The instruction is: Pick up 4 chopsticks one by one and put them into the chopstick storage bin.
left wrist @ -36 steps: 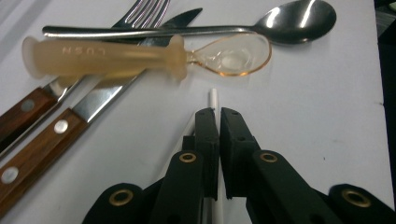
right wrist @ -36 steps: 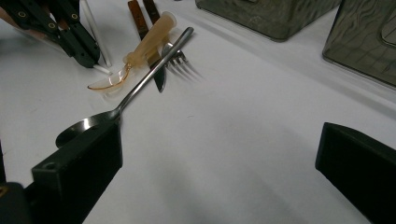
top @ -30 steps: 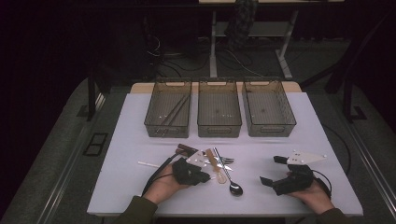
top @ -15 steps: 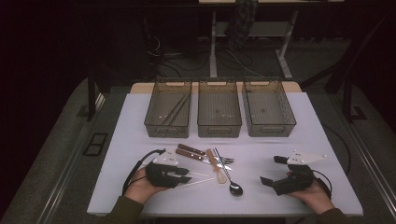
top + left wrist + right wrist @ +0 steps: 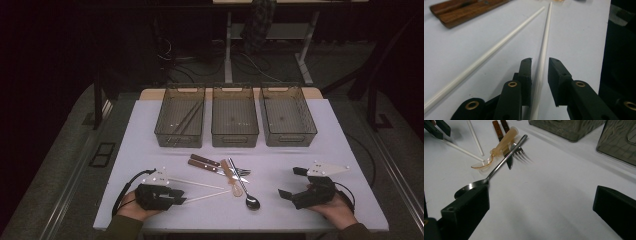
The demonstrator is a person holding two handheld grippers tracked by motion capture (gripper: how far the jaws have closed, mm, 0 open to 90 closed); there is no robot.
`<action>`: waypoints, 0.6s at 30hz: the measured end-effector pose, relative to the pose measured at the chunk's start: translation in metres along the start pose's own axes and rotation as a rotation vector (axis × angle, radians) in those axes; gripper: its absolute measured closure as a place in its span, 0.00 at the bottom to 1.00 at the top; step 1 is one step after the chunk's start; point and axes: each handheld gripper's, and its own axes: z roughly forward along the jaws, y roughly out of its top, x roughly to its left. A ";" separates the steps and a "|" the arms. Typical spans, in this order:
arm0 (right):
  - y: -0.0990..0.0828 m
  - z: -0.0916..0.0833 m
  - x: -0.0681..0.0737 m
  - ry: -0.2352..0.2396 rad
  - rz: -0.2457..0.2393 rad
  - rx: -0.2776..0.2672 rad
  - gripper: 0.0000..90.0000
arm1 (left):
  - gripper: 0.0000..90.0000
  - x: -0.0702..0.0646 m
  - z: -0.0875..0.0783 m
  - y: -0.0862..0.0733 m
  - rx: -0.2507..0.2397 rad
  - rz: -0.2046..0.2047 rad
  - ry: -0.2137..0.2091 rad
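Chopstick (image 5: 543, 53) between slightly parted left claw (image 5: 539, 65) near table's front edge, right claw (image 5: 541, 202) wide apart.

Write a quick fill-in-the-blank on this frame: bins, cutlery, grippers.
1. Behind the cutlery stand ___ mesh bins in a row.
2. The white chopstick between the left gripper jaws has a second one lying on the ___.
3. The right gripper has jaws that stand ___, with nothing between them.
4. The dark sticks lie in the ___ bin of the row in the high view.

Missing words: three; table; open; left
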 end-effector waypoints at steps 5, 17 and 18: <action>0.000 -0.001 0.000 0.001 0.001 -0.003 0.01 | 0.83 -0.001 0.004 -0.001 0.042 0.021 0.007; 0.000 -0.001 0.000 0.006 0.003 -0.005 0.01 | 0.92 -0.002 0.007 -0.002 0.060 0.080 0.004; 0.000 -0.001 0.000 0.005 0.003 -0.006 0.01 | 0.92 -0.002 0.007 -0.002 0.060 0.081 0.000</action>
